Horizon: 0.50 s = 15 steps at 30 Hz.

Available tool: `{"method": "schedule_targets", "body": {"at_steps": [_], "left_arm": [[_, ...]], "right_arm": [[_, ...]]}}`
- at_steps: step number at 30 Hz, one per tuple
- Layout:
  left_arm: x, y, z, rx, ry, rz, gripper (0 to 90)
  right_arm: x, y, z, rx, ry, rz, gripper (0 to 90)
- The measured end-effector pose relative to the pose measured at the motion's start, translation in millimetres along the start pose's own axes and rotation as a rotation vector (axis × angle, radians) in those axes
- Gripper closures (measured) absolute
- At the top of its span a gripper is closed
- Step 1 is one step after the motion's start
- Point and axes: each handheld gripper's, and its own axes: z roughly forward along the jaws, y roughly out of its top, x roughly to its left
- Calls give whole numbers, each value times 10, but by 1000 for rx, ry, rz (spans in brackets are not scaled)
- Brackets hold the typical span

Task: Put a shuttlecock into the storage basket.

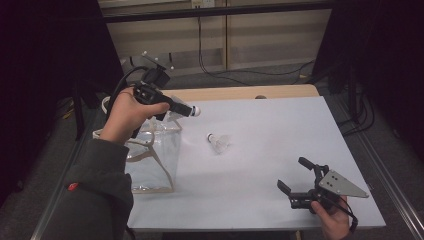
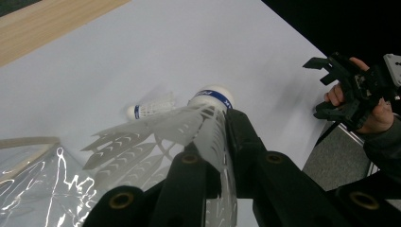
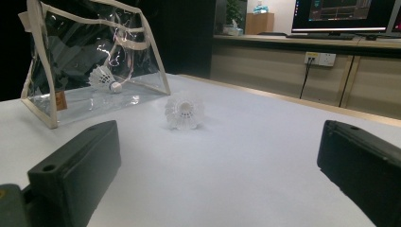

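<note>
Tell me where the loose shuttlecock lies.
In the high view, the loose shuttlecock lies on the white table near its middle, right of the clear bag and apart from both grippers.

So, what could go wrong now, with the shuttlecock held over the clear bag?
The left gripper pinches its shuttlecock by the thin skirt, so the feathers could bend or it could slip. The clear bag is soft, and its mouth may sag or catch the skirt at release. The loose shuttlecock lies on the table near the bag, where a sweeping arm could knock it.
</note>
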Motion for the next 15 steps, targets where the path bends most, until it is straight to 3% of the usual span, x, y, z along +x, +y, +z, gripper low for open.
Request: {"method": "schedule_targets", "body": {"at_steps": [15], "left_arm": [[56, -20, -142, -26, 31, -20, 856]], "right_arm": [[5, -2, 3, 1, 0, -1, 4]]}}
